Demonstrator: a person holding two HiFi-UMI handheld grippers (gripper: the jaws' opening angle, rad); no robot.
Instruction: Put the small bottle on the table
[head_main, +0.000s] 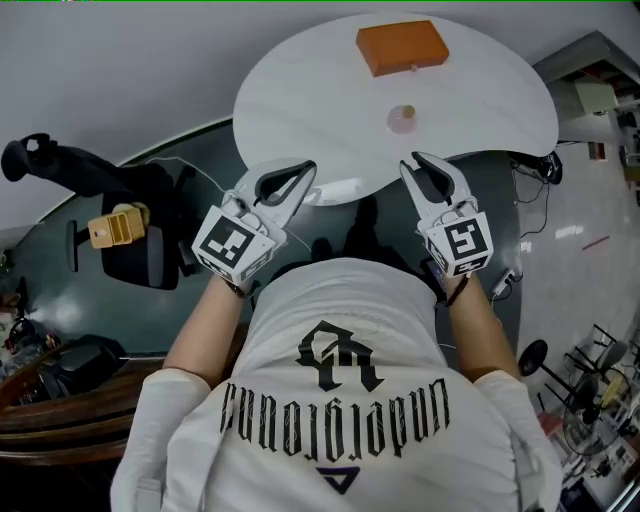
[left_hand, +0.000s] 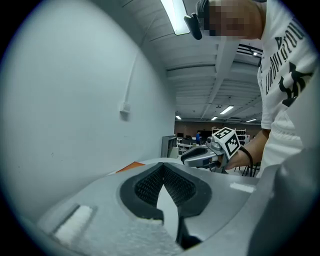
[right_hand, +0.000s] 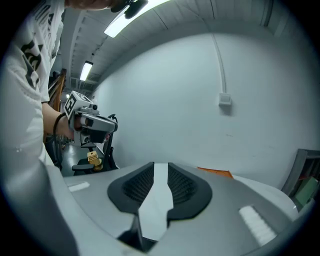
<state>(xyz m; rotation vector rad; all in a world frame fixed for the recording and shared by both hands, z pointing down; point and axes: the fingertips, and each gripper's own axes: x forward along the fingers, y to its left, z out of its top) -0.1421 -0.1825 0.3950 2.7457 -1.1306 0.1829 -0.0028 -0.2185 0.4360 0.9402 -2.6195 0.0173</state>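
The small bottle (head_main: 402, 119), pale and pinkish, stands upright on the round white table (head_main: 300, 110), right of its middle. Both grippers hover at the table's near edge, short of the bottle. My left gripper (head_main: 308, 168) (left_hand: 163, 167) is shut, its pad tips touching with nothing between them. My right gripper (head_main: 425, 160) (right_hand: 161, 165) is open by a narrow gap and holds nothing; the bottle lies a little beyond and left of its tips. Neither gripper view shows the bottle.
An orange block (head_main: 402, 46) lies at the table's far side. A black chair (head_main: 140, 250) with a yellow object (head_main: 118, 226) on it stands to the left on the dark floor. A pale wall lies behind the table, with cables and stands at the right.
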